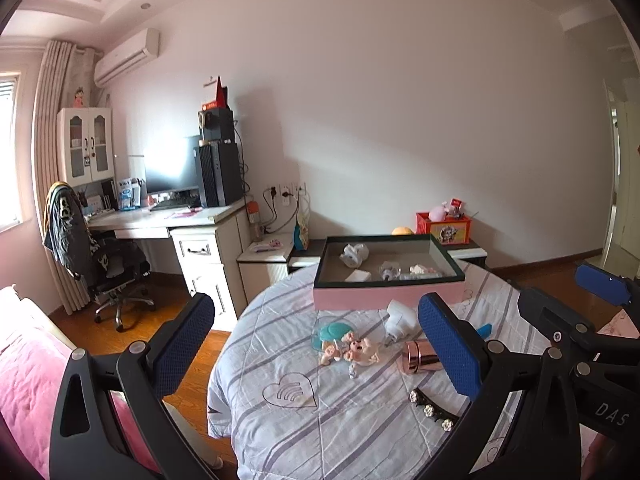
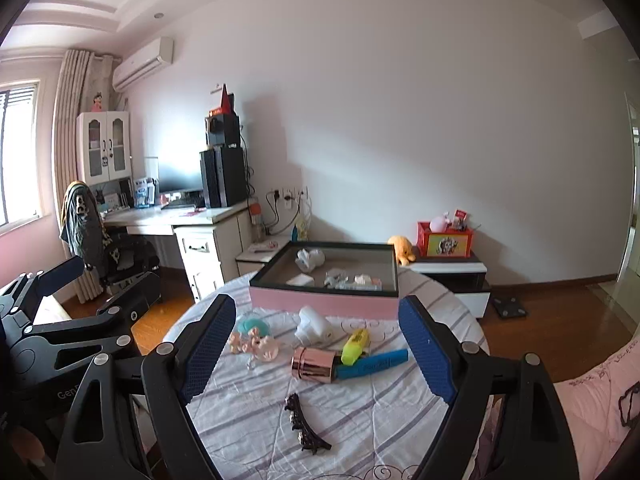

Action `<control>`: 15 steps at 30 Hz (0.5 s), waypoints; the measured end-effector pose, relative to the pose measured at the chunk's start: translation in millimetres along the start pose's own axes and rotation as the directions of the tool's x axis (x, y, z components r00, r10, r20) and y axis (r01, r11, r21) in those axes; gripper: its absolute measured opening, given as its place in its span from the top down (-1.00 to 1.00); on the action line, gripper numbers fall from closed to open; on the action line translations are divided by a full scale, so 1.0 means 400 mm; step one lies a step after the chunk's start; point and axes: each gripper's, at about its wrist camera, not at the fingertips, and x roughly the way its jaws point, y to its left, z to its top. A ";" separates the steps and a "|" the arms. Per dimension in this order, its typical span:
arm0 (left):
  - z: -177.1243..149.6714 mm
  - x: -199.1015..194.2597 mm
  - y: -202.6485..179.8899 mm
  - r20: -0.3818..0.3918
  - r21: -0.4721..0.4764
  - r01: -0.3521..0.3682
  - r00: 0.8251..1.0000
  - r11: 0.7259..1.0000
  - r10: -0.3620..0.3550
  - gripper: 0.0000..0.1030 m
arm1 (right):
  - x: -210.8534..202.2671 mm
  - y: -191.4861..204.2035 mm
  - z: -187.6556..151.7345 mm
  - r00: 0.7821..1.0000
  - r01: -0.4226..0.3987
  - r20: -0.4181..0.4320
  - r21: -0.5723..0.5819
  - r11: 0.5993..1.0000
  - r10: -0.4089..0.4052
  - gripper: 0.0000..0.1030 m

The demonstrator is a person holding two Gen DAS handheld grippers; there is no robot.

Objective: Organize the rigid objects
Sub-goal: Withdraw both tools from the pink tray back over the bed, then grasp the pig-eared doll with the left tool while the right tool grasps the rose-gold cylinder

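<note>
While both hang above the striped cloth, nothing is gripped.
Room: pale walls, wooden floor.
Desk (image 2: 360, 420): round, cloth-covered.
Pink box (image 2: 324, 300): far edge, small items inside.
Left tongs (image 1: 316, 344): wide open, empty.
Right tongs (image 2: 320, 360): wide open, empty.
Rose-gold cylinder (image 2: 314, 364): lying between right fingers, untouched.

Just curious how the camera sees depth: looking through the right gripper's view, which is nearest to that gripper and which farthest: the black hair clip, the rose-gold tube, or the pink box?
From the right gripper:
1. Black hair clip, nearest, low on the striped cloth between the fingers.
2. Rose-gold tube, mid-table, beside the blue marker.
3. Pink box, farthest, at the table's back edge.
</note>
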 end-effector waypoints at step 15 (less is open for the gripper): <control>-0.181 0.269 -0.013 -0.360 -0.022 0.089 0.929 0.996 -0.091 -1.00 | 0.253 -0.050 -0.167 0.958 -0.014 -0.287 0.039 0.999 0.025 -0.65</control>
